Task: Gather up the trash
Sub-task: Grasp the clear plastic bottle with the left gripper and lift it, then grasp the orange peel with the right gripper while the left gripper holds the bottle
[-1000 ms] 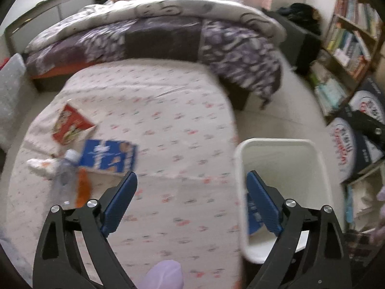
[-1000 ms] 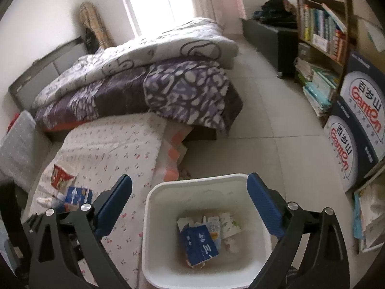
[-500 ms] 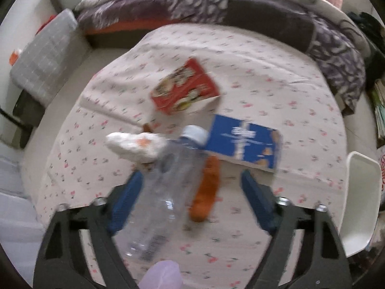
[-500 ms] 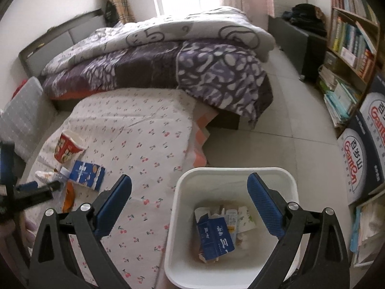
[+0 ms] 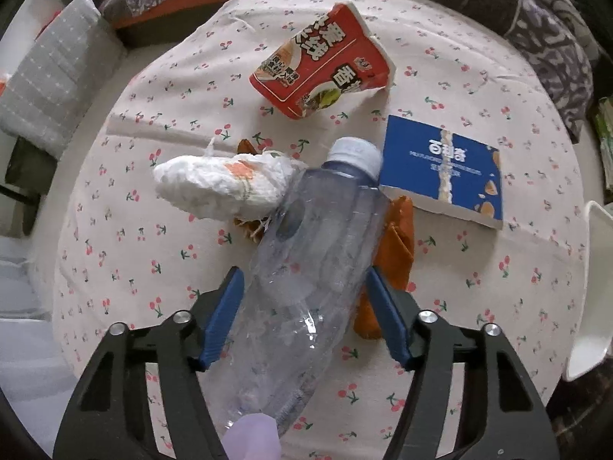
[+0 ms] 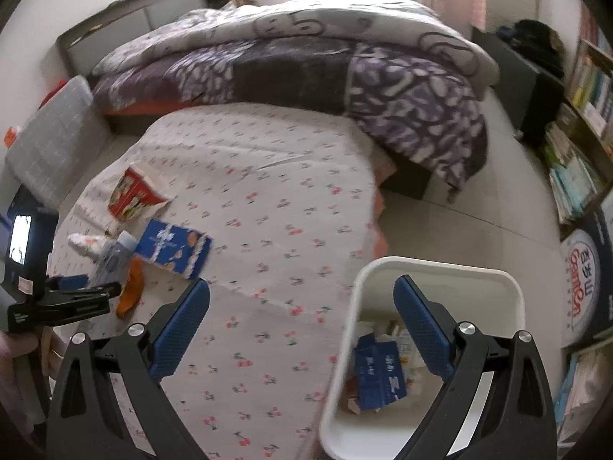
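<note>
Between the left gripper's parted jaws lies the clear bottle, unclamped.

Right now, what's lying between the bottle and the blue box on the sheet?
An orange wrapper lies between the bottle and the blue box, partly tucked under the bottle. The left wrist view shows it best.

Red noodle cup, blue box, cherry-print sheet.

A cherry-print sheet carries a clear plastic bottle. Around the bottle lie a crumpled tissue, a red noodle cup, a blue box and an orange wrapper.
</note>
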Motion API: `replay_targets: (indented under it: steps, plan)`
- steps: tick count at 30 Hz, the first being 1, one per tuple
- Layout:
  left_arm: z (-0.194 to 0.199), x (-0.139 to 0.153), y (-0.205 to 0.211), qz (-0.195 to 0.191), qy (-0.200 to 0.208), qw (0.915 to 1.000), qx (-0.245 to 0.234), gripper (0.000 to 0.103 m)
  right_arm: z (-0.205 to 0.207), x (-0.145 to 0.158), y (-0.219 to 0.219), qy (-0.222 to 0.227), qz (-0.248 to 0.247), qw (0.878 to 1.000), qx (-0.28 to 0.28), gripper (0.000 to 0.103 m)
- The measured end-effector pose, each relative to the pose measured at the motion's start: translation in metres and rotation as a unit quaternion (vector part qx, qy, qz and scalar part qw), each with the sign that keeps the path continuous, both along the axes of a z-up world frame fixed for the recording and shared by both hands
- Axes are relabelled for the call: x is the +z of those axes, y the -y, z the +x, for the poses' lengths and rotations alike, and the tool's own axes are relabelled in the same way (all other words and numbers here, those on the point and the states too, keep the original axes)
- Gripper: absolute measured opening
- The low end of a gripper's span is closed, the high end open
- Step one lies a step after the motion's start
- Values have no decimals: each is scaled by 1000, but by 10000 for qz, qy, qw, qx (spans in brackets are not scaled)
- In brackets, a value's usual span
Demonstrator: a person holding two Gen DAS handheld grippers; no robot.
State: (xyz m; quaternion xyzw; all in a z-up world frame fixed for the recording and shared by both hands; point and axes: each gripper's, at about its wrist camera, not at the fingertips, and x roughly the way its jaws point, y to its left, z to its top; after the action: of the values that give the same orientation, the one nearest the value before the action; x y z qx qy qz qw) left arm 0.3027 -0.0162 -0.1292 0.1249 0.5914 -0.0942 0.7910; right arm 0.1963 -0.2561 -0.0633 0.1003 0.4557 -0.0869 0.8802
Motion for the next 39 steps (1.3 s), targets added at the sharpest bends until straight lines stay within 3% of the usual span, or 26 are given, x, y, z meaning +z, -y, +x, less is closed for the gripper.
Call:
replay_targets:
  steps: [7, 9, 15, 21, 25, 34, 36, 38, 39]
  plan:
    - [-15, 33, -35, -702, 293, 9969, 210, 54, 21, -15, -46, -214, 89, 9985, 493, 94]
    - [-21, 53, -53, -1099, 501, 9922, 321, 54, 27, -20, -61, -268, 166, 9974, 647, 94]
    - [-36, 100, -89, -1742, 1234, 9754, 549, 54, 47, -39, -121, -428, 396, 9911, 1197, 94]
    - [-40, 116, -116, -2048, 1423, 9642, 907, 54, 68, -61, -161, -487, 602, 9892, 1245, 90]
    - [-40, 119, -128, -2115, 1463, 9617, 947, 55, 79, -75, -174, -507, 432, 9914, 1124, 89]
    - [-36, 115, -141, -2159, 1409, 9604, 1055, 55, 94, -98, -191, -564, -65, 9915, 1169, 62]
    - [-35, 114, -143, -2138, 1404, 9605, 1094, 55, 95, -98, -194, -505, -190, 9908, 1245, 39]
    - [-34, 112, -144, -2116, 1400, 9606, 1133, 55, 96, -96, -193, -442, -130, 9906, 1289, 26]
    - [-35, 112, -145, -2106, 1402, 9606, 1147, 55, 96, -94, -193, -401, -121, 9906, 1301, 24]
